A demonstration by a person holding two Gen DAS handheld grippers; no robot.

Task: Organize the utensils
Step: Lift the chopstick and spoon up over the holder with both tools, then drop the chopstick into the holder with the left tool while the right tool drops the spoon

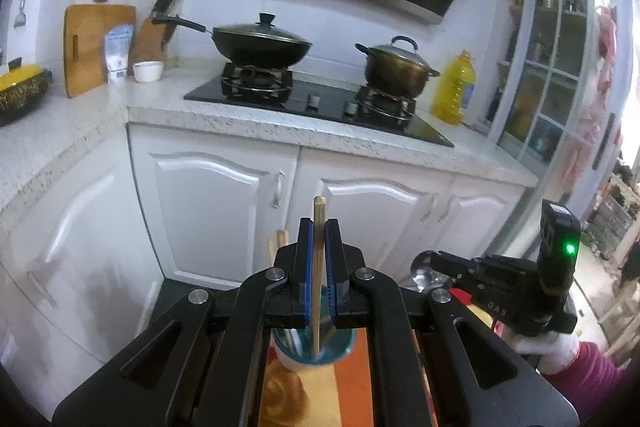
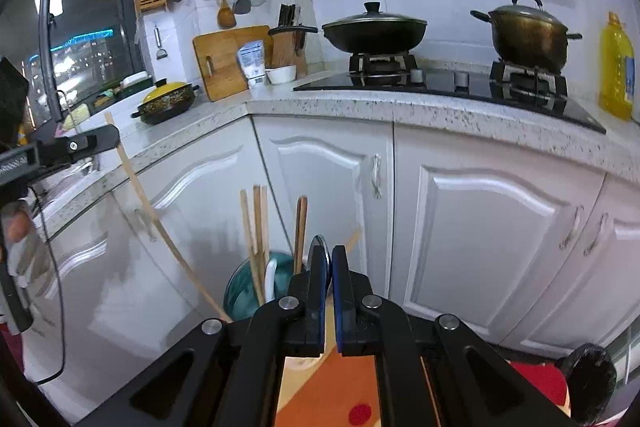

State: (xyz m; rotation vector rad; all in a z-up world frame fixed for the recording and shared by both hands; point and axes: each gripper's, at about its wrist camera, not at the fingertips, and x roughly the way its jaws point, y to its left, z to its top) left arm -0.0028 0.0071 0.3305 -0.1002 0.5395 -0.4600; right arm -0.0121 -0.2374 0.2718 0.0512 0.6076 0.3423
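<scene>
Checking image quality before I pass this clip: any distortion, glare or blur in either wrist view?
Left wrist view: strong fisheye bending of the countertop, dark vignetted corners, blown-out daylight at the right edge. Right wrist view: same curvature, glare on the cabinet doors; the left gripper at the frame edge looks soft.

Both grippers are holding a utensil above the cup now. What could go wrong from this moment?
1. The left gripper pinches one thin chopstick on a narrow edge; it may swivel or slip.
2. The right gripper grips a metal spoon that is smooth, so it could slide out.
3. The teal cup already holds several chopsticks; a careless insertion might tip it.
</scene>
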